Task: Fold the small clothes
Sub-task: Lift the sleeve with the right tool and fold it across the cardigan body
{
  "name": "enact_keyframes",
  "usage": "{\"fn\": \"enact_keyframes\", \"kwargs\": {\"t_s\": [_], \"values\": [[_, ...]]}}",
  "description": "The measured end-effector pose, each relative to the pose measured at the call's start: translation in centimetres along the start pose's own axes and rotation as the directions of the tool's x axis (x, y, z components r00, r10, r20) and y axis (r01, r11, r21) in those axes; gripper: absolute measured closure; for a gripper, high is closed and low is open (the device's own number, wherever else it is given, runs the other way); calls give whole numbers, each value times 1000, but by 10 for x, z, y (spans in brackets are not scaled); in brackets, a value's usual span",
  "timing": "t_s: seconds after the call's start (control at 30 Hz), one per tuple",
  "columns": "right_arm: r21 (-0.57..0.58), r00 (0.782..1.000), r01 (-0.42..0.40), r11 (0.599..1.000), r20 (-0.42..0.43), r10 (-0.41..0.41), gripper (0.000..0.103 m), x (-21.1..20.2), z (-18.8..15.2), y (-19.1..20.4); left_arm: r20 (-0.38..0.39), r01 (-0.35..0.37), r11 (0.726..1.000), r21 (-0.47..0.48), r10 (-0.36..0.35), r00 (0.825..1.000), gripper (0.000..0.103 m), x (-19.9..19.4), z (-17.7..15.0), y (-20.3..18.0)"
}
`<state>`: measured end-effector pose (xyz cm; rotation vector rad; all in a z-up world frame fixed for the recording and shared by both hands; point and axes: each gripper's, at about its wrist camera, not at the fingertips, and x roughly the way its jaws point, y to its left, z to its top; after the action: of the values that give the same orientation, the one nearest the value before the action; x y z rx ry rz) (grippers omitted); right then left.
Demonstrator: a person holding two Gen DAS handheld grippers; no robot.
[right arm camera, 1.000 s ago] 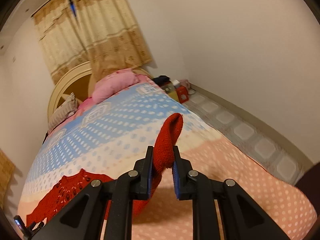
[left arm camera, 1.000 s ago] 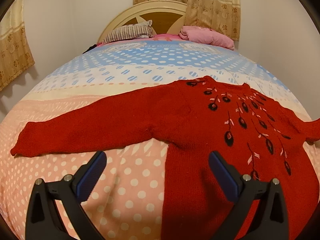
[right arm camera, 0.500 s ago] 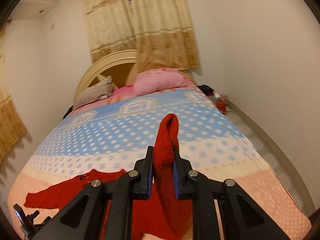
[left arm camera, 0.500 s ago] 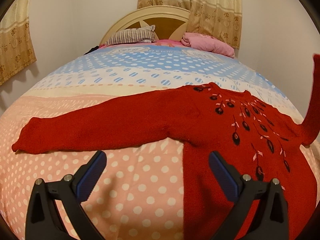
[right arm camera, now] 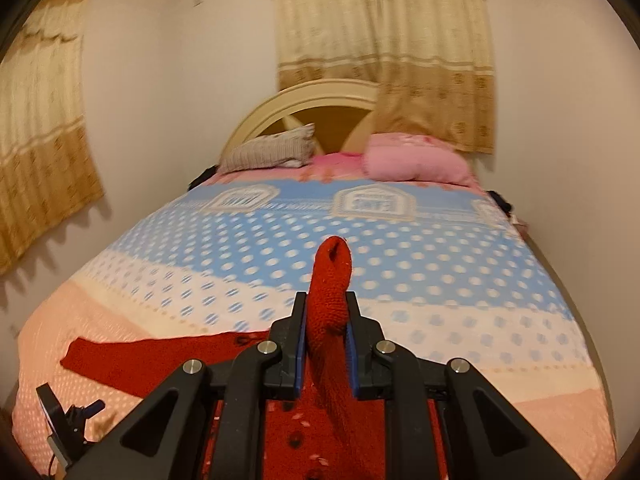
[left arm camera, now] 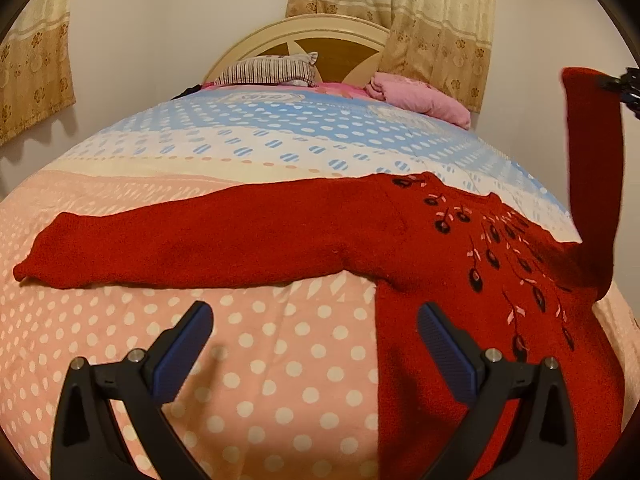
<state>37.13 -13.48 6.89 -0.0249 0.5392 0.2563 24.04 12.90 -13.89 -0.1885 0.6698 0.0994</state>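
The R gripper (right arm camera: pixel 326 344) is being kept clamped on the red sleeve (right arm camera: pixel 329 280) of the sweater; the cuff end is being pushed out past the blue pads (right arm camera: pixel 301 344), pointing away toward the headboard (right arm camera: pixel 320 98). Below the jaws the sleeve is hanging down to the sweater body (right arm camera: pixel 304 432), which is lying directly under the gripper. In the L view this lifted sleeve (left arm camera: pixel 592 152) is being held up nearly vertical at the sweater's right edge, with a bit of the R gripper (left arm camera: pixel 624 88) showing at its top.

The L gripper (left arm camera: pixel 316 344) is being held w/ jaws wide apart, nothing between them. It is hovering over the bedspread (left arm camera: pixel 260 360), just short of the sweater (left arm camera: pixel 460 264): the sweater's side edge is running near its right pad (left arm camera: pixel 444 344), and the flat sleeve (left arm camera: pixel 180 248) is lying just beyond both pads.

That flat sleeve is stretched approx. across the bed, long axis side to side, cuff pointing away from the body toward the bed's left edge. The body is running from the neckline, on the headboard side, down toward the grippers, embroidered front facing up.

Count: 1 sweater, 2 sleeves (1 flat, 1 lifted), 2 grippers. Near the headboard, 1 striped pillow (left arm camera: pixel 268 70) and 1 pink pillow (left arm camera: pixel 416 98) are lying side by side. Curtains (right arm camera: pixel 384 52) are hanging behind the headboard.
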Motion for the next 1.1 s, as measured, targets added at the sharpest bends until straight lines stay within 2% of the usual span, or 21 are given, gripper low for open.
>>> {"fn": "enact_keyframes", "kwargs": {"t_s": [0.27, 0.63, 0.73, 0.77, 0.83, 0.87, 0.9, 0.93, 0.97, 1.03, 1.1], "values": [[-76, 993, -90, 993, -78, 84, 87, 53, -33, 65, -3, 12, 1000, -25, -12, 1000, 0, 0, -1, 5], [-116, 976, -163, 980, -166, 143, 87, 101, -84, 116, 1, 14, 999, -39, -14, 1000, 0, 0, -3, 5], [-117, 964, -197, 973, -203, 171, 87, 117, -102, 132, -1, 14, 999, -36, -15, 1000, 0, 1, -3, 5], [-113, 956, -219, 969, -226, 190, 87, 123, -107, 136, -4, 17, 999, -34, -17, 1000, 0, 1, -3, 5], [-85, 921, -286, 954, -300, 249, 81, 139, -122, 148, -7, 16, 999, -34, -17, 1000, 0, 1, -4, 4], [-78, 906, -293, 953, -341, 251, 79, 148, -132, 153, -9, 21, 999, -37, -21, 1000, 0, 1, -4, 5], [-64, 892, -295, 953, -376, 251, 73, 155, -140, 157, -11, 25, 999, -43, -26, 1000, 0, 1, -4, 6], [-33, 867, -330, 943, -406, 289, 66, 158, -150, 158, -15, 26, 998, -57, -27, 1000, 0, 1, -5, 9], [-14, 855, -354, 935, -410, 318, 63, 156, -155, 158, -19, 30, 997, -71, -31, 999, 0, 0, -5, 12], [-14, 853, -370, 929, -402, 334, 61, 144, -168, 151, -25, 45, 994, -104, -48, 999, 0, 0, -5, 20], [-23, 856, -356, 934, -408, 317, 61, 128, -180, 136, -47, 47, 991, -122, -53, 997, 0, 1, -5, 25]]}}
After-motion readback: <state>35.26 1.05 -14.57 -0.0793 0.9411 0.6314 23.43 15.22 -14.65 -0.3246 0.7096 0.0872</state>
